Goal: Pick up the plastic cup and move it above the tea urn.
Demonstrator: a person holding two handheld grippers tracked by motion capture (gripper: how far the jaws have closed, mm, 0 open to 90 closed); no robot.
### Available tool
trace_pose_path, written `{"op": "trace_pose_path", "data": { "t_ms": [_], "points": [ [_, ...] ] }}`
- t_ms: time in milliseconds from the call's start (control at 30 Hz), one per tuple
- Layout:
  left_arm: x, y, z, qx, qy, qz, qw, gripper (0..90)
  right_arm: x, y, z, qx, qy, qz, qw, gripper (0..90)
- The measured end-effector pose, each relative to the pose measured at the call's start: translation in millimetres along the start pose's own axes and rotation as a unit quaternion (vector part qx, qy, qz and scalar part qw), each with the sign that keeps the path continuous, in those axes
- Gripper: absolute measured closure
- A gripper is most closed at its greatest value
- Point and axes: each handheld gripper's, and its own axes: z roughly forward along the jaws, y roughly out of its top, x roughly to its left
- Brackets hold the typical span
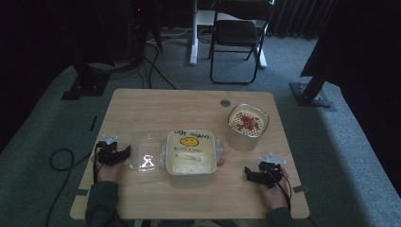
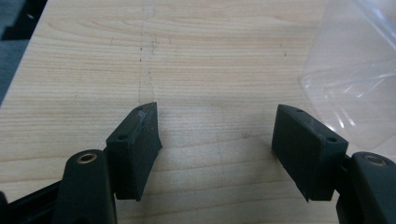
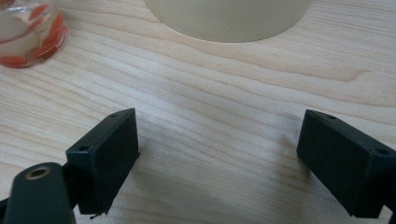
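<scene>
The clear plastic lid (image 1: 146, 153) lies flat on the wooden worktop (image 1: 156, 104), just beside the left gripper (image 1: 124, 152) and touching or nearly touching the left wall of the one rectangular container (image 1: 191, 152), which sits at the middle of the near half and bears a yellow smiley face and handwriting on its cover. In the left gripper view the lid's transparent edge (image 2: 355, 70) rises at the right, just past the right finger (image 2: 306, 149), with bare wood between the two fingers, which stand wide apart and hold nothing. The right gripper (image 1: 249, 174) rests on the worktop near its right front corner, its fingers (image 3: 107, 154) likewise spread wide over bare wood and empty. Ahead of it stands one round pale tub (image 1: 247, 126) with red pieces on its top; its base (image 3: 229, 18) shows at the top of the right gripper view, apart from the fingers. A small glass-like thing with orange-red marks (image 3: 28, 32) sits at the upper left of that view; what it is I cannot tell. The rectangular container stands between the two grippers. One round hole (image 1: 225, 102) pierces the worktop behind the tub. Beyond the worktop, one black folding chair (image 1: 239, 38) stands on the grey carpet.
</scene>
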Motion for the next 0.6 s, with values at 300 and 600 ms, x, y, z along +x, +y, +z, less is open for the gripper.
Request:
{"op": "trace_pose_path", "data": {
  "t_ms": [300, 600],
  "points": [
    [6.3, -0.8, -3.0, -0.005, -0.01, -0.02, 0.9997, 41.9, 0.0, 0.0, 0.0, 0.0, 0.0, 0.0, 1.0, 12.2],
    [8.7, 5.0, -18.2, -0.017, -0.057, -0.042, 0.9973, 50.8, -0.1, 0.0, 0.0, 0.0, 0.0, -0.001, 1.0, 12.2]
  ]
}}
